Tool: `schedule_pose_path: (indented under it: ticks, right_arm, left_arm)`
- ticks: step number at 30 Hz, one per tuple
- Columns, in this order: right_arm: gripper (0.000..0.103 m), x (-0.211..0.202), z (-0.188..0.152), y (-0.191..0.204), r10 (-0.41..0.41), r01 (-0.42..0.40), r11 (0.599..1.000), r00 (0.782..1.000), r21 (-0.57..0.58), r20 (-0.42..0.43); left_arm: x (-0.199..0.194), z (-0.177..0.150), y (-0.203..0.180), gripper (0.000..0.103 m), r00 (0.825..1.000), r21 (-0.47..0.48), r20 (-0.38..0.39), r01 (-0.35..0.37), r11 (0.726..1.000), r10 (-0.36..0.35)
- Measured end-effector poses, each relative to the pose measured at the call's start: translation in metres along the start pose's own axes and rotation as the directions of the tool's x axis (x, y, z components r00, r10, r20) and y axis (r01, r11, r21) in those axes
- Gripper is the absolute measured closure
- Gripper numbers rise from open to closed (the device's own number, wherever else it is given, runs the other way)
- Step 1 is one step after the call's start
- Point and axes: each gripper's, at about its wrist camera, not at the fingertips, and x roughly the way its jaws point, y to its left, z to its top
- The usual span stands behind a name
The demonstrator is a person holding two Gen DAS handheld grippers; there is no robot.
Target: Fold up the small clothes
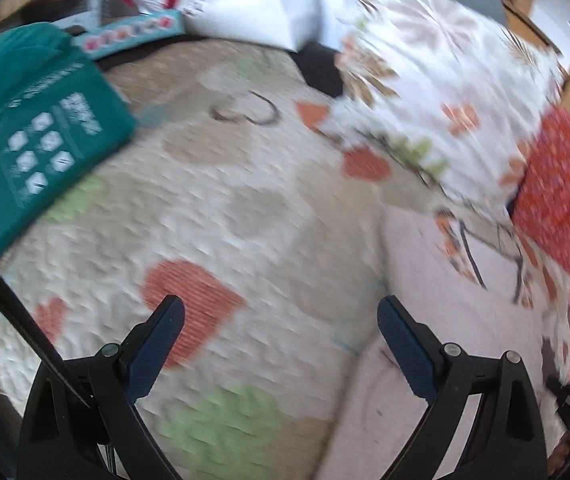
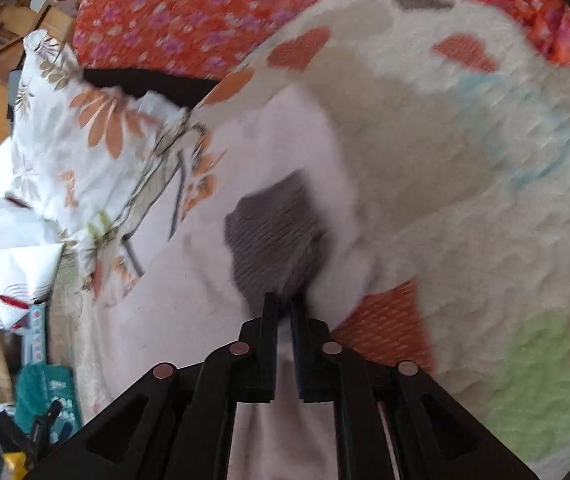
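A patterned blanket (image 1: 245, 208) covers the surface, left gripper (image 1: 281, 320) spread empty above it, right gripper (image 2: 283, 312) clenching a pale cloth (image 2: 285, 152).

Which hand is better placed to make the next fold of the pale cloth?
Right, likely. The right tongs already pinch the pale cloth; the left tongs stand open, empty, above the quilt.

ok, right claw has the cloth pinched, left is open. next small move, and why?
Probably bring the left claw down onto the pale cloth's near edge and close. It hangs open over the quilt, holding nothing, while the right claw is shut on a bunched fold of that cloth, which looks lifted. A second grip would let it be spread flat.
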Motion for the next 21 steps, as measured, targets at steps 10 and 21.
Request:
schedule_pose_path:
  ticks: [10, 21]
  right_arm:
    - [0.066, -0.034, 0.001, -0.014, -0.085, 0.089, 0.990, 0.995, -0.112, 0.045]
    - [0.062, -0.018, -0.066, -0.063, 0.262, -0.257, 0.965, 0.952, 0.047, -0.156]
  left_arm:
    - [0.020, -0.017, -0.040, 0.007, 0.996, 0.100, -0.086, 0.037, 0.994, -0.028]
    - [0.046, -0.054, -0.028, 0.036, 0.930, -0.019, -0.287, 0.234, 0.972, -0.229]
